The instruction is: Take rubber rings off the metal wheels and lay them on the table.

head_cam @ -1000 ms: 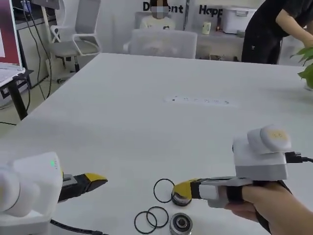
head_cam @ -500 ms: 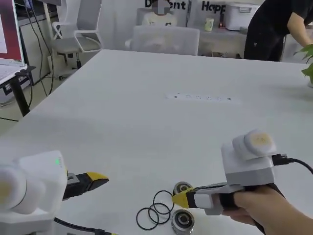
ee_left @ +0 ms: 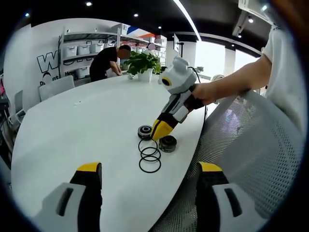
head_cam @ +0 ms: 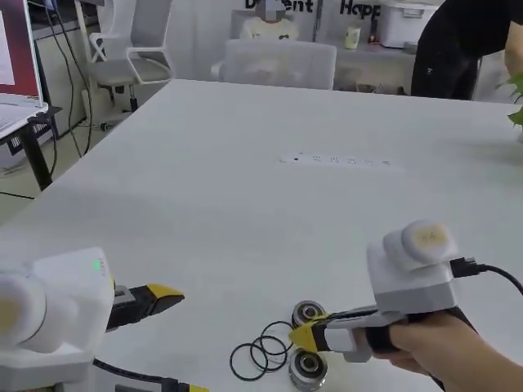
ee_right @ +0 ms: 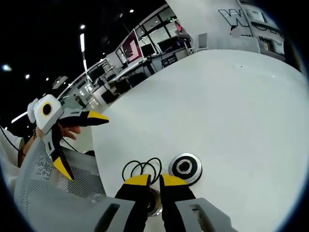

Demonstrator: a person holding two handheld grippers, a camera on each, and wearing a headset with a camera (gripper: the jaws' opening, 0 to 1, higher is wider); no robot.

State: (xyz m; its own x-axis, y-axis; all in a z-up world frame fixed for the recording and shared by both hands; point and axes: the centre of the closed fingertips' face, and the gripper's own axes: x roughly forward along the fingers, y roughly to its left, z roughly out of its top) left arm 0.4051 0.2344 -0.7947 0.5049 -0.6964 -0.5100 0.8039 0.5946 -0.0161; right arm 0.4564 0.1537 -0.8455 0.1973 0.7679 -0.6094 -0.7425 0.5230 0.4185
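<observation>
By the near edge of the table (head_cam: 245, 204), right gripper (head_cam: 299, 335) jaws nearly closed over a metal wheel (head_cam: 307, 367), grip unclear; left gripper (ee_left: 149, 169) spread wide, idle, so the wheel could skid off.

Surface (head_cam: 245, 220) bare ahead and left of 3 loose rings (head_cam: 260, 353). Right claw (head_cam: 297, 335) plugs the gap between far wheel (head_cam: 308, 312) and near wheel (head_cam: 309, 365). Left claw (ee_left: 149, 168) well apart; lane to rings open.
</observation>
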